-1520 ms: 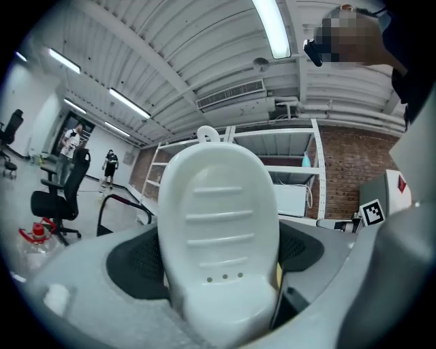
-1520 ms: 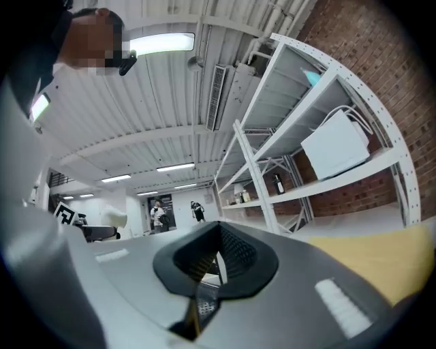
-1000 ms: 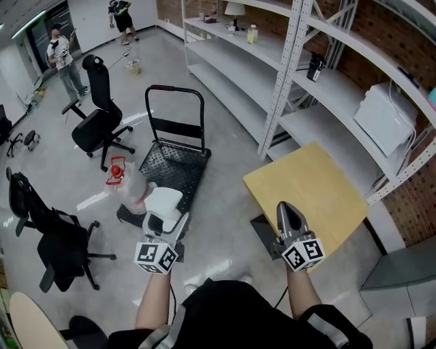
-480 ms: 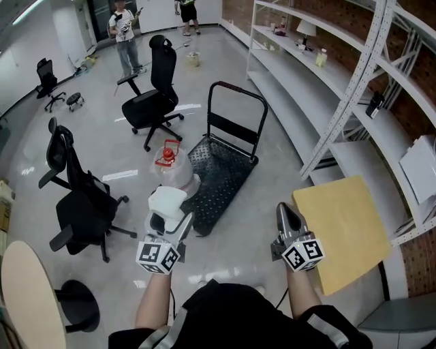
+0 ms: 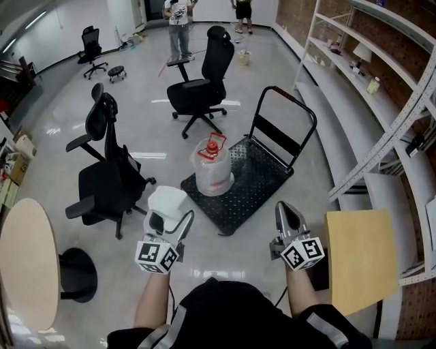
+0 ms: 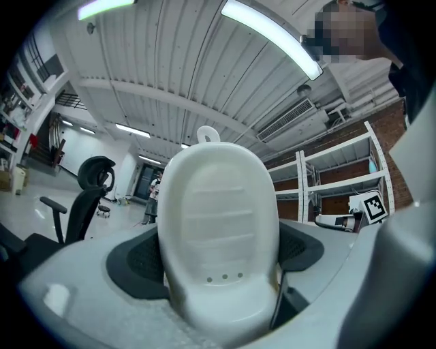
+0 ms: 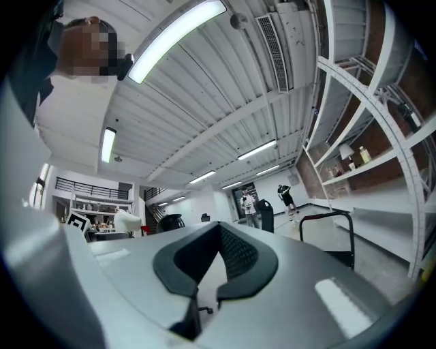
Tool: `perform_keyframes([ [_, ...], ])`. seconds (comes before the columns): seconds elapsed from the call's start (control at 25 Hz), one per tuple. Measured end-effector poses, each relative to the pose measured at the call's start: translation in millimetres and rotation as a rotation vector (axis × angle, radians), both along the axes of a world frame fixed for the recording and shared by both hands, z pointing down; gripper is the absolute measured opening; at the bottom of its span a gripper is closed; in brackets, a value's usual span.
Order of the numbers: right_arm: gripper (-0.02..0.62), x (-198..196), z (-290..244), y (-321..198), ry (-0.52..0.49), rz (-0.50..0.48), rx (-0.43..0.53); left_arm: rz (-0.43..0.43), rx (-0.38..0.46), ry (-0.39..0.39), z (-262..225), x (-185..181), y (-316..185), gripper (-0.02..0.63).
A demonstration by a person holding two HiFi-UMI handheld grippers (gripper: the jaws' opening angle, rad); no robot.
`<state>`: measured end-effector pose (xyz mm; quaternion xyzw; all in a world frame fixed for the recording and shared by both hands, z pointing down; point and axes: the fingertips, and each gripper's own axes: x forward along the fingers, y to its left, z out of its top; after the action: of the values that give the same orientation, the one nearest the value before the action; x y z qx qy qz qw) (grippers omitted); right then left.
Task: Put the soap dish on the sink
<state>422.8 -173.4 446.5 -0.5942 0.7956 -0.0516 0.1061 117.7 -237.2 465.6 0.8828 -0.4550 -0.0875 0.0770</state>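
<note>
White moulded plastic is what catches the eye: an oval white plastic soap dish [image 5: 167, 201] with shallow ribs and three small drain holes stands upright between the jaws of the left gripper [image 5: 169, 219]. The two dark pads pinch it at its lower sides, and its rounded top rises well above them. It is carried in the air over the glossy grey floor [image 5: 157, 143], near the person's body on the left.

The right gripper [image 5: 286, 208] is level with it on the near right. Its jaws are pressed together with nothing between them, leaving only a sliver of light above the tips.

Just beyond the two grippers a black perforated platform trolley [image 5: 255, 180] with a tubular handle sits at the centre of the floor. A clear plastic water jug with a red cap [image 5: 212, 169] stands upright on its left corner. To the left of the trolley is a black high-backed office chair [image 5: 107, 178], and a second black office chair [image 5: 204, 82] stands farther back. A round pale wooden table top [image 5: 24, 262] shows at the near left edge, a square yellowish wooden table top [image 5: 357, 255] at the near right. White metal shelving [image 5: 381, 102] runs along the right wall. Two people [image 5: 178, 17] stand at the far end of the room.
</note>
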Motion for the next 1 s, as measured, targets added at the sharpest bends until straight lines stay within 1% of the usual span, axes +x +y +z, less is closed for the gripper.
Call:
perform_keyframes([
  [0.12, 0.006, -32, -3, -23, -0.003, -0.051, 0.012, -0.068, 0.006, -0.003, 0, -37, -2, 0.460],
  [0.28, 0.006, -67, -3, -51, -0.015, -0.118, 0.004, -0.147, 0.006, -0.009, 0, -77, 4, 0.460],
  [0.48, 0.006, -122, -2, -72, -0.024, -0.282, 0.015, -0.271, 0.000, 0.011, 0, -123, 17, 0.460],
  [0.68, 0.006, -168, -6, -94, -0.021, -0.441, 0.010, -0.399, -0.006, 0.015, -2, -150, 34, 0.460],
  [0.88, 0.006, -201, -13, -119, -0.029, -0.587, 0.021, -0.537, 0.008, 0.034, -12, -171, 51, 0.460],
  [1.0, 0.006, -225, -19, -132, -0.043, -0.669, 0.044, -0.619, 0.030, 0.023, -15, -189, 61, 0.460],
])
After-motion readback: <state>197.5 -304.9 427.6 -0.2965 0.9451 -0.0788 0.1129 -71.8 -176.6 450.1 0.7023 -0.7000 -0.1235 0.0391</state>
